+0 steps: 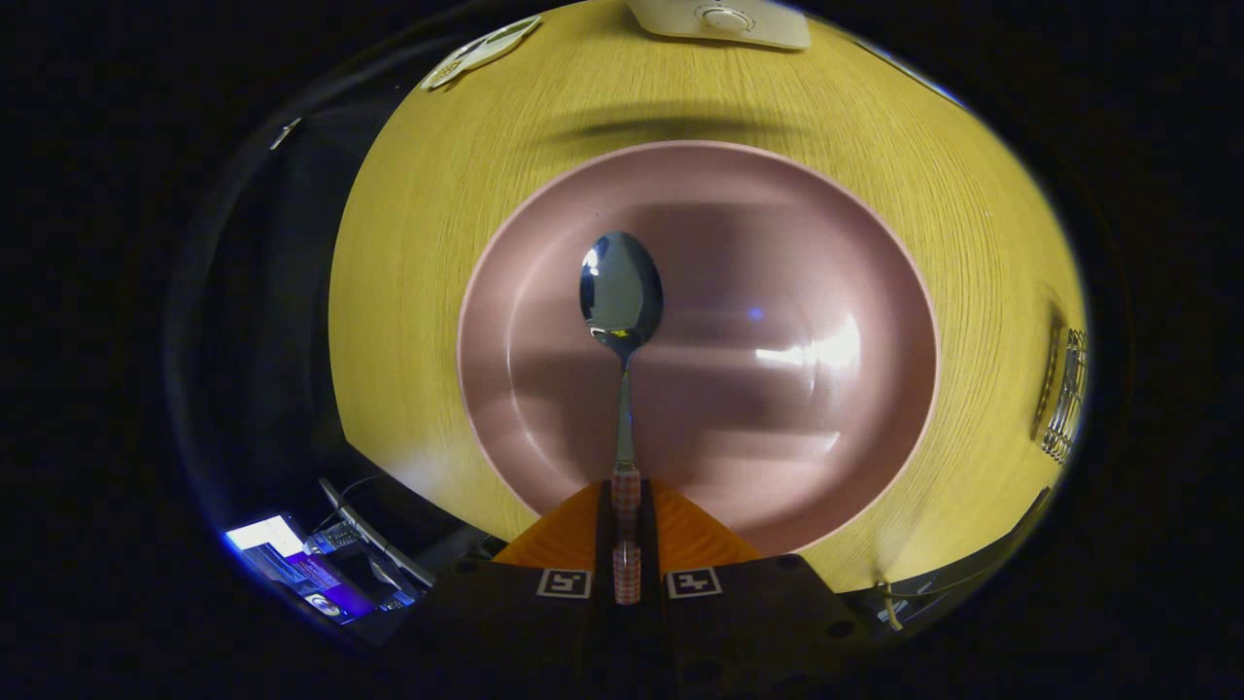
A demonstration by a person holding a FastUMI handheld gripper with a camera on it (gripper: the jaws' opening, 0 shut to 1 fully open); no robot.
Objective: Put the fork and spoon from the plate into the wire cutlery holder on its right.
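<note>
The gripper point(626, 506) is pinching the spoon point(622, 292) by its handle over the pink plate point(777, 467); no fork there; wire cutlery holder point(1065, 394) waiting at 3 o'clock.

The spoon point(622, 297) juts ahead from between the fingers point(573, 535) over the plate point(544, 243) — cutlery holder point(1064, 394) off right.

Spoon point(622, 301): shiny metal bowl, patterned handle, clamped between the claw point(626, 525) fingers, pointing straight ahead above the plate. Plate point(826, 262): pink, round, glossy, on the table. Wire cutlery holder point(1064, 394): right of the plate, well apart.
</note>
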